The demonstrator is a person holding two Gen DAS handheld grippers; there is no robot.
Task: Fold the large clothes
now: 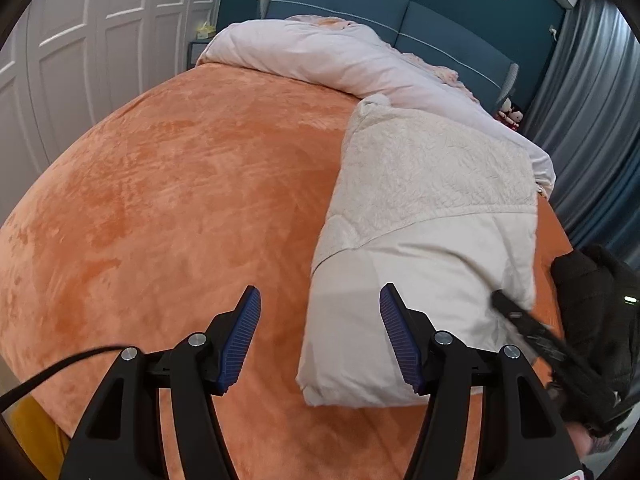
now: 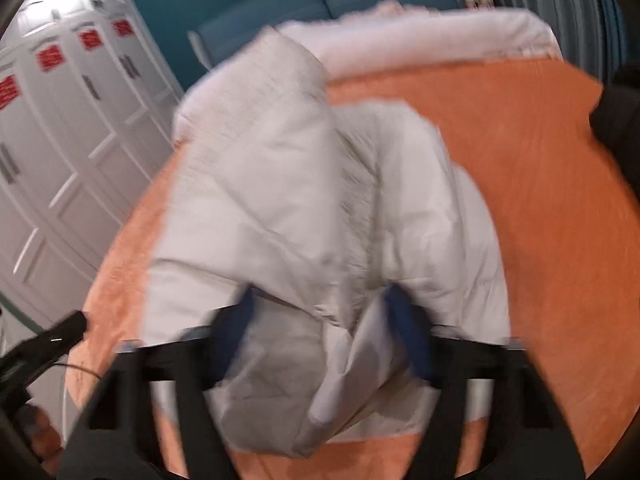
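A large white padded coat (image 1: 424, 248) with a fleecy upper part lies folded on the orange bedspread (image 1: 168, 184), right of centre in the left wrist view. My left gripper (image 1: 320, 340) is open and empty, hovering over the coat's near left edge. In the blurred right wrist view the coat (image 2: 288, 184) fills the centre, and its bunched fabric lies between the wide-spread fingers of my right gripper (image 2: 320, 340). The jaws stand apart and do not pinch the cloth. The right gripper also shows in the left wrist view (image 1: 532, 336), over the coat's right edge.
A rolled white duvet (image 1: 328, 56) lies across the head of the bed before a blue headboard (image 1: 360, 4). White wardrobe doors (image 1: 80, 52) stand left, grey curtains (image 1: 592, 92) right. A black garment (image 1: 588, 300) sits at the bed's right edge.
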